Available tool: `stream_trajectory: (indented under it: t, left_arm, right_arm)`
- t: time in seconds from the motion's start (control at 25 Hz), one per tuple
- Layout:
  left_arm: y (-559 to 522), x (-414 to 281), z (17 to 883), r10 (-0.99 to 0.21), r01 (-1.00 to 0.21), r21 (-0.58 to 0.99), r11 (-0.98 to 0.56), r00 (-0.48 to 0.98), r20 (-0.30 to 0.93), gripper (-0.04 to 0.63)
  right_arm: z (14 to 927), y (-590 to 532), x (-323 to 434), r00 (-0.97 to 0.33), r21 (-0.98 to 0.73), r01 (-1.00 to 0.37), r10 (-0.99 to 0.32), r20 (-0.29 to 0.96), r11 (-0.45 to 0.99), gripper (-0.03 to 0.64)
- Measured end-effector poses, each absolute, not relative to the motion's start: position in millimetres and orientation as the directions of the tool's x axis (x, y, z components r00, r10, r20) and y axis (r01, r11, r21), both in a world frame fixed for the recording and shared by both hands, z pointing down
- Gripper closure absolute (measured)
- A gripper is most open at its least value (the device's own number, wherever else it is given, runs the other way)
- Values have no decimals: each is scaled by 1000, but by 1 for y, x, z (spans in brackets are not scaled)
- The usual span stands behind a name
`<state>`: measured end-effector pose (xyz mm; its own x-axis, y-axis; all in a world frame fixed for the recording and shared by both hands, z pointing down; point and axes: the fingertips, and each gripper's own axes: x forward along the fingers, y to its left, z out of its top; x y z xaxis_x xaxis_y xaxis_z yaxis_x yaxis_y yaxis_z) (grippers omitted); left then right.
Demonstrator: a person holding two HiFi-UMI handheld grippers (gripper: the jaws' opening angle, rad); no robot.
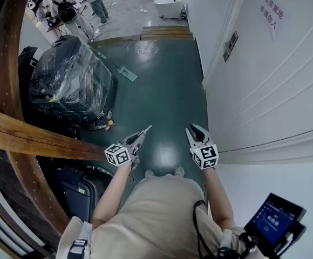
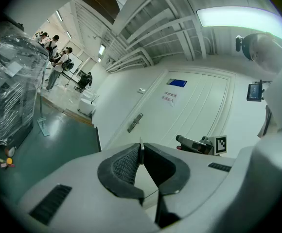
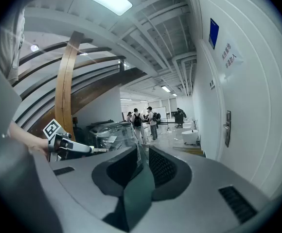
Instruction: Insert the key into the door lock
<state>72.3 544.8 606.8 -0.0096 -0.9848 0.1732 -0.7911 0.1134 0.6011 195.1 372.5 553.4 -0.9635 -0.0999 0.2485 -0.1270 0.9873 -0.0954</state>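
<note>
Light falls bright and even on the white door point(image 1: 264, 80). Above the door in the left gripper view, a ceiling strip lamp point(image 2: 238, 18) burns out to near-white glare. Left of the door in the head view, the green floor point(image 1: 162, 90) carries soft pale lamp reflections, and the wooden beam point(image 1: 5, 63) farther left sits dark. Both gripper views bend hard at their edges, with black corners, and the door's panel lines curve. The key point(image 2: 141, 147) shows only as a thin pale sliver.
</note>
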Motion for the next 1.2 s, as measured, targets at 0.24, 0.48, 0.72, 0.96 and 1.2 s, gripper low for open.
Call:
stream_trajectory:
  t: [0.24,0.48,0.72,0.96,1.2]
  left_arm:
    - [539,72,610,-985,-797,593,111,-10,172,563]
    - [527,80,612,-986,-802,587,107,-11,165,563]
    - [505,97,617,-984,-814,573,94,9,175,563]
    - [443,117,594,-988,-819,567,83,4,152,562]
    - [430,129,597,-989,-797,599,71,22,146,561]
  right_arm:
    - [557,364,194,-963,-90,-131,-106,246,987,535]
    - [557,354,201,-970,-129,-135,-105,219,982,535]
    - [565,352,210,-971,-137,-124,-91,222,983,534]
    - [554,300,230,-975,-136,-129,-100,200,982,534]
    - [563,283,251,-971,-151,-153,-121,205,977,534]
